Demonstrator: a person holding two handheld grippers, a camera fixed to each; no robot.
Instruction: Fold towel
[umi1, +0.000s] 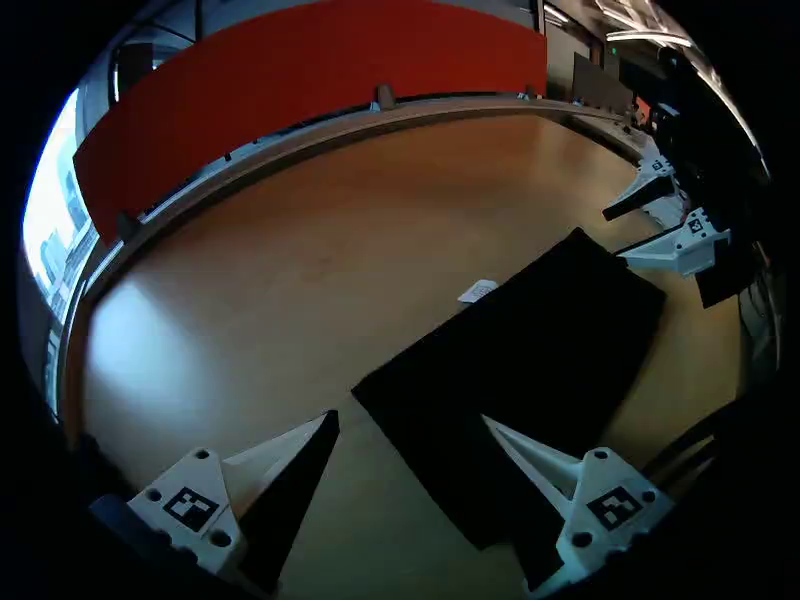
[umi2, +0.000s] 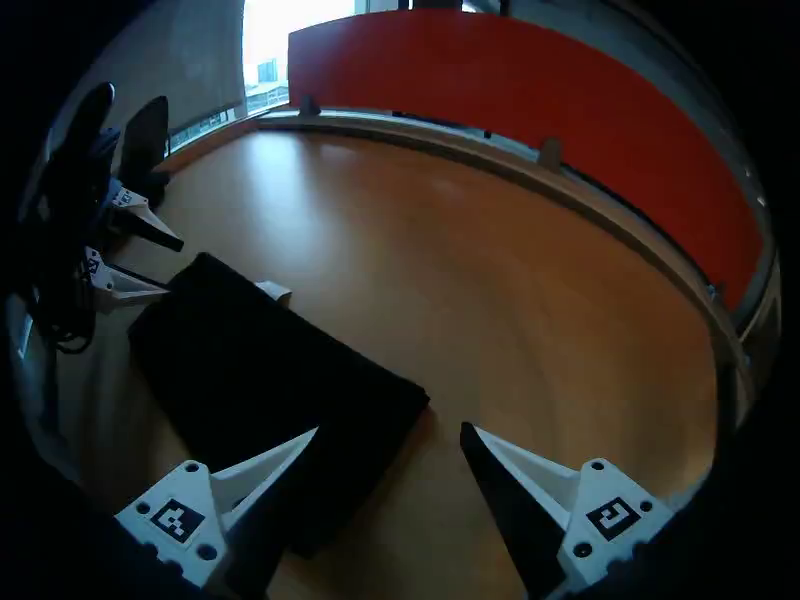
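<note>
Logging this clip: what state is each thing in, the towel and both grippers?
Towel: lying flat on the table as a neat rectangle, not gripped.
Left gripper: fingers open, holding nothing.
Right gripper: fingers open, holding nothing.

At five o'clock my left gripper (umi1: 410, 417) hides a corner of the black towel (umi1: 530, 350), and the white scrap (umi1: 478, 291) at its eleven o'clock is too small to identify.
</note>
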